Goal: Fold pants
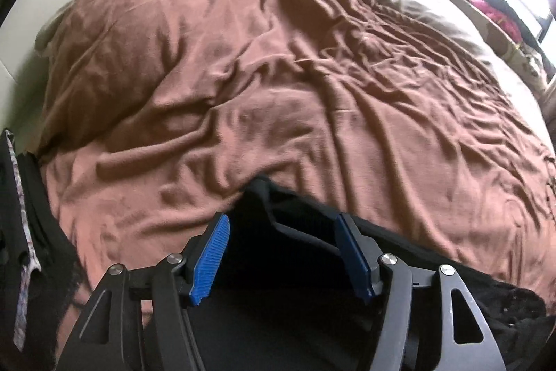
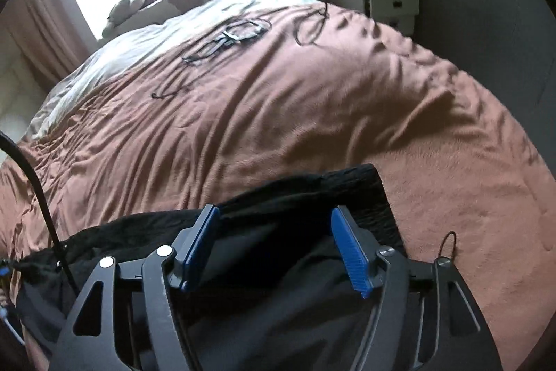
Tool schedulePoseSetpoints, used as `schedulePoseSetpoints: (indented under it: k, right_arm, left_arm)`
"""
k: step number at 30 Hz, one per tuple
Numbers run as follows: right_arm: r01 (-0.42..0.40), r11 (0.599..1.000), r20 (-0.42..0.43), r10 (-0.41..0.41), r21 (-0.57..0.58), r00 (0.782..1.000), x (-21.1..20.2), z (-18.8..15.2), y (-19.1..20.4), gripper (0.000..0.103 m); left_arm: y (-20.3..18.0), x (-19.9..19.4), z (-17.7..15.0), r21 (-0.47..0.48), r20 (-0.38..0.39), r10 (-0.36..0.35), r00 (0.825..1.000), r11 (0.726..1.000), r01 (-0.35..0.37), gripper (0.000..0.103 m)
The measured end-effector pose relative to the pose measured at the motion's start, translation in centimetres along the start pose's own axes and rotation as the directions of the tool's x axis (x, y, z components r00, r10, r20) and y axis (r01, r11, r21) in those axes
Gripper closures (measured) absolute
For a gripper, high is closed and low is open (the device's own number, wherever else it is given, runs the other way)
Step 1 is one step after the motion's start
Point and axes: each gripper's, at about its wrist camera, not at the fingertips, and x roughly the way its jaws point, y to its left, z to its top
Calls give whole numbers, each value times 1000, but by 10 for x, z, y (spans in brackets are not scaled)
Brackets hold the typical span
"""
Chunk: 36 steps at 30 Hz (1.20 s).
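The black pants are being left at six o'clock on the brown blanket, both the left gripper and right gripper being held wide, gripping nothing, apparently for regrasping.

I've got open blanket across the bed's middle; cables clutter the far side nr the window, black clothes at left edge.

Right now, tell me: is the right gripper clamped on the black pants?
No. The right gripper has its blue pads spread apart above the black pants, which lie loose on the brown blanket.
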Motion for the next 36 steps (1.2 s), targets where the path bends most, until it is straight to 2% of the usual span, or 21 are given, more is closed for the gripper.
schedulePoseSetpoints:
  k: [3,7,13,17,22,25,28,30,32,36]
  right_arm:
    - [-37,995,16,39,-92,999,-14,-2,20,38]
    - [-94,967,-10,94,-238,996,-22,-12,55,38]
    - [-136,908,-82,112,-396,990,0,-17,91,38]
    - [-197,843,-138,146,-501,980,15,-21,119,38]
    - [-294,743,-220,199,-602,955,35,-26,153,38]
    - [-326,696,-263,201,-639,944,53,-25,166,38]
    - [-385,642,-322,219,-663,921,67,-27,181,38]
    - [-381,606,-334,195,-698,922,75,-30,191,38]
    - [-383,591,-340,190,-710,921,82,-31,197,38]
    - [-422,565,-378,201,-709,904,99,-32,206,40]
  left_arm:
    - [-20,-4,-3,5,-18,-33,999,999,33,38]
    - [-42,1,-8,-9,-54,-53,997,999,52,38]
    - [-69,12,-19,47,-89,-26,996,998,31,29]
    - [-65,20,-23,-1,-124,-26,992,1000,26,28]
    - [-56,30,-22,-45,-152,-1,988,999,-6,28]
    - [-56,37,-21,-43,-169,18,985,999,-25,28]
    - [-59,43,-23,-28,-188,18,982,999,-24,28]
    - [-59,46,-24,-29,-197,18,980,999,-24,28]
    - [-59,48,-24,-34,-201,19,980,999,-26,28]
    - [-58,50,-24,-55,-210,18,978,998,-30,28]
